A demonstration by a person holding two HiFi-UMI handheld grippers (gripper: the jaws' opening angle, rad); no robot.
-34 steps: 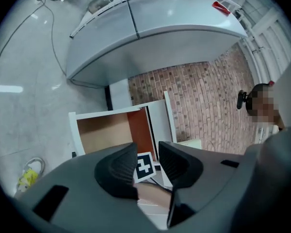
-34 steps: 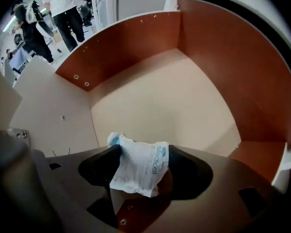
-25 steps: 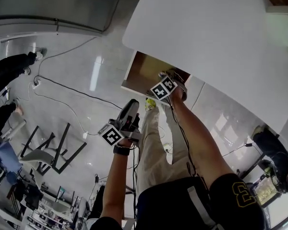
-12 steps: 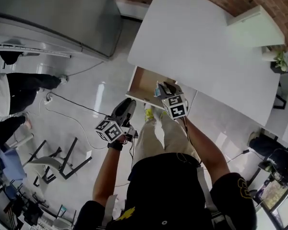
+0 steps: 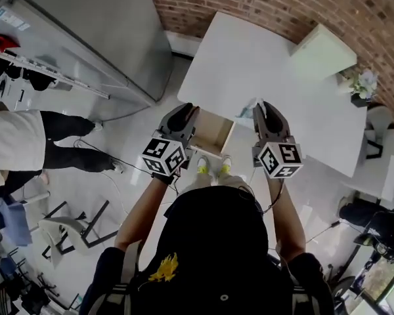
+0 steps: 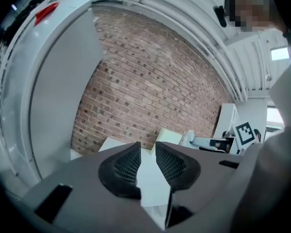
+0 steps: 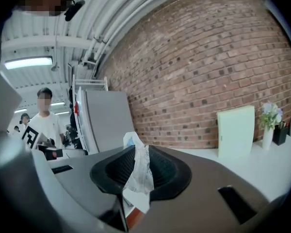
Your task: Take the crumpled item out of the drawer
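My right gripper point(image 5: 265, 109) is shut on the crumpled item point(image 5: 251, 104), a scrunched white wrapper with a little blue print. It holds the item up over the near edge of the white table point(image 5: 262, 64). In the right gripper view the wrapper point(image 7: 138, 171) sticks up from between the pads of the gripper point(image 7: 138, 152). The wooden drawer point(image 5: 210, 128) stands pulled out below the table edge, its bare floor showing. My left gripper point(image 5: 184, 113) hovers at the drawer's left side. Its jaws point(image 6: 148, 147) are closing, with a narrow gap and nothing between them.
A brick wall point(image 5: 282, 5) runs behind the table. A cream box point(image 5: 322, 51) and a small plant point(image 5: 362, 84) stand at the table's far right. A tall grey cabinet point(image 5: 98, 38) is at the left, with a person point(image 5: 26, 143) and a chair point(image 5: 69, 225) nearby.
My right gripper has risen out of the drawer with the crumpled item to the table edge. The left gripper came up beside the drawer. The head view has tilted toward the wall.
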